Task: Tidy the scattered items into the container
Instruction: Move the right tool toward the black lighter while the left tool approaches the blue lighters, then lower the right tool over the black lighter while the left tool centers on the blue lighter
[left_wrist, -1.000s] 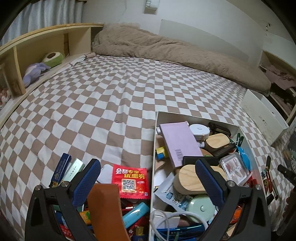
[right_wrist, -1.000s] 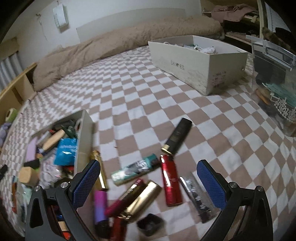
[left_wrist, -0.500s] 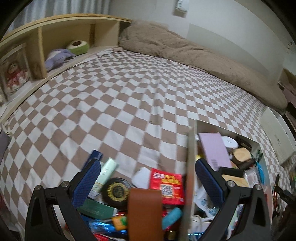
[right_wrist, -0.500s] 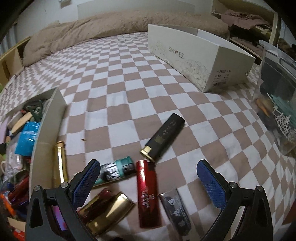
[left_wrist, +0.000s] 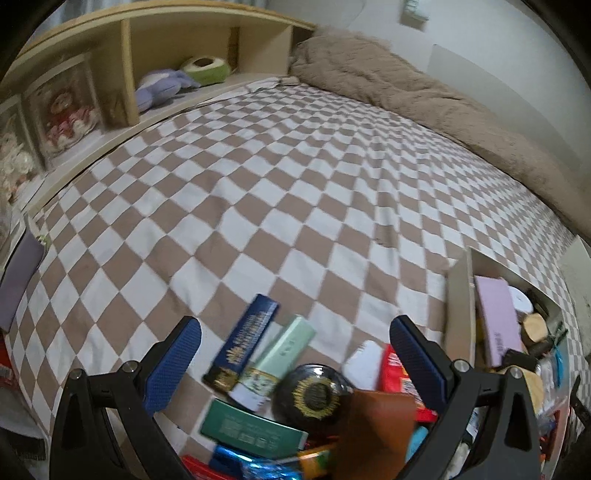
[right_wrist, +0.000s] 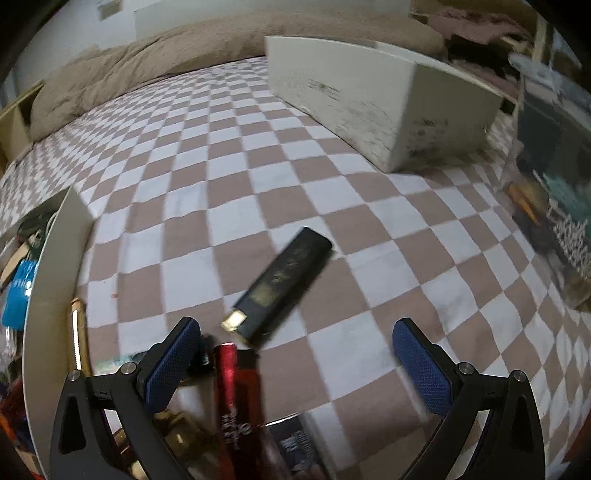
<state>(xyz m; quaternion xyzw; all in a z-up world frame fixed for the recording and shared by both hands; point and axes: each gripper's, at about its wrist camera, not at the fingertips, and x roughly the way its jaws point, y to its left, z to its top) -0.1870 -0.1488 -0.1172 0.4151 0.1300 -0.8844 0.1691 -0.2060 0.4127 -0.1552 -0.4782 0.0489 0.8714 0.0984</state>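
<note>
My left gripper (left_wrist: 295, 350) is open and empty over a pile on the checked bed: a dark blue tube (left_wrist: 245, 341), a pale green tube (left_wrist: 277, 363), a black round tin (left_wrist: 314, 393), a green box (left_wrist: 253, 428) and a brown wallet (left_wrist: 373, 432). The white container (left_wrist: 458, 306), full of items, lies to its right. My right gripper (right_wrist: 295, 350) is open and empty over a black tube (right_wrist: 284, 286) and a red tube (right_wrist: 236, 398). A gold tube (right_wrist: 79, 339) lies beside the container wall (right_wrist: 55, 288).
A white shoebox (right_wrist: 376, 103) stands at the far right. A clear bag of items (right_wrist: 554, 192) lies at the right edge. A brown duvet (left_wrist: 424, 99) runs along the wall. A wooden shelf (left_wrist: 110, 74) with plush toys borders the bed on the left.
My left gripper has swung left, away from the container and over the loose pile. My right gripper has moved forward and lower towards the black and red tubes.
</note>
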